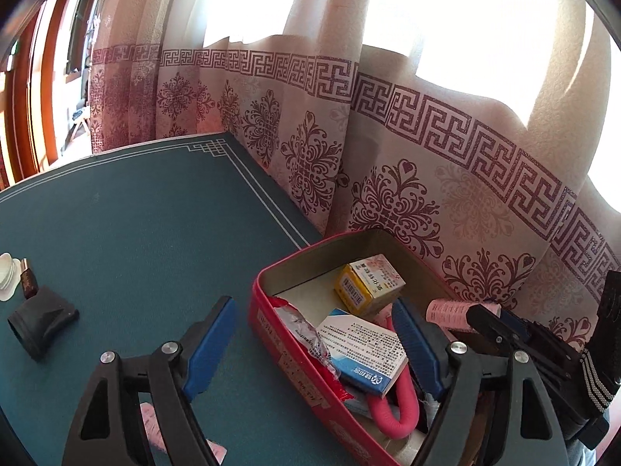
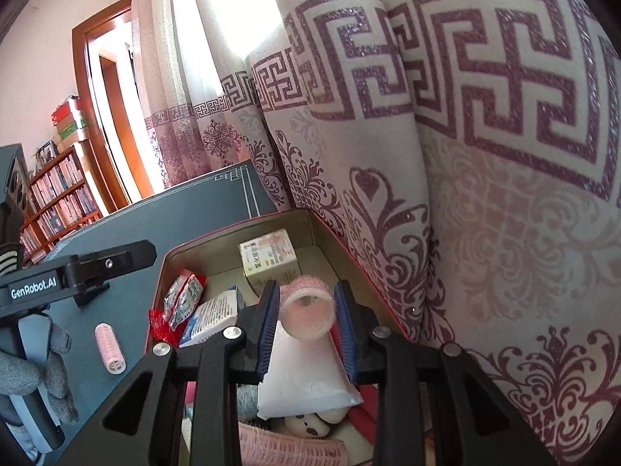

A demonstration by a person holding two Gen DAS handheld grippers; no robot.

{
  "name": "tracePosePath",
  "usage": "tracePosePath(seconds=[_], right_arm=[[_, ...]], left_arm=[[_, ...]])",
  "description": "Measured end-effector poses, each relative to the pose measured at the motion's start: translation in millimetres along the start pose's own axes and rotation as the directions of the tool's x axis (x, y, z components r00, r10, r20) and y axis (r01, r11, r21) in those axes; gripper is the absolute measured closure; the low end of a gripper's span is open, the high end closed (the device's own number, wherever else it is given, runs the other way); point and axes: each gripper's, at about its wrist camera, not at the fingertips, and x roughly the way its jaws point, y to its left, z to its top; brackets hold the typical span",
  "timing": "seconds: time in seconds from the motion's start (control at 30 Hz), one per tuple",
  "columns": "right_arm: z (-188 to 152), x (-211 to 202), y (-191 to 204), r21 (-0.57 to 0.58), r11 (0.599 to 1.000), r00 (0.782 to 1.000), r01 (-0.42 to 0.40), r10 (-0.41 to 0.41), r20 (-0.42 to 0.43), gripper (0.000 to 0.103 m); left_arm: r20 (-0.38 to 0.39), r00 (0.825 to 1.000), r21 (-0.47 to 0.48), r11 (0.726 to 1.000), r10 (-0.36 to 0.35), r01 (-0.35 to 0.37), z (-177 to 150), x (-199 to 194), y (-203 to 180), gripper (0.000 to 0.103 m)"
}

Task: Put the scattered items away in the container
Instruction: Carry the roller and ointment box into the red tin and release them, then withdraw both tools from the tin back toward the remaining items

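A red tin (image 1: 289, 353) stands on the green table by the curtain, holding small boxes, a foil packet and a pink foam tube. My right gripper (image 2: 307, 312) is shut on a pink hair roller (image 2: 307, 312) and holds it above the tin's inside (image 2: 310, 250); the roller also shows in the left wrist view (image 1: 446, 312). My left gripper (image 1: 314, 343) is open and empty, straddling the tin's near wall. Another pink roller (image 2: 110, 347) lies on the table left of the tin.
A black nozzle (image 1: 40, 324), a small brown bottle (image 1: 28, 283) and a white item (image 1: 7, 281) lie at the table's left. A patterned curtain (image 1: 427, 178) hangs right behind the tin. A bookshelf (image 2: 58, 202) stands far left.
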Motion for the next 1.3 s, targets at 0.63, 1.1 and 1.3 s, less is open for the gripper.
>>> tracePosePath(seconds=[0.63,1.1,1.3], right_arm=[[-4.8,-33.3,63.5,-0.035,0.995,0.995,-0.094,0.096,0.041,0.023],[-74.7,6.9,179.9,-0.197,0.923,0.932,-0.330,0.285,-0.225,0.023],[-92.8,23.4,192.5,-0.205,0.913,0.910,-0.354,0.285,-0.302,0.023]], left_arm=[[0.068,0.981,-0.270,0.950,0.179,-0.155,-54.2,-89.9,133.0,0.020],[0.015,0.962,-0.354,0.902,0.271,-0.248,-95.9,-105.7,199.6,0.020],[-0.003,0.960,-0.363,0.894,0.281,-0.263,-97.0,-100.1,212.5,0.020]])
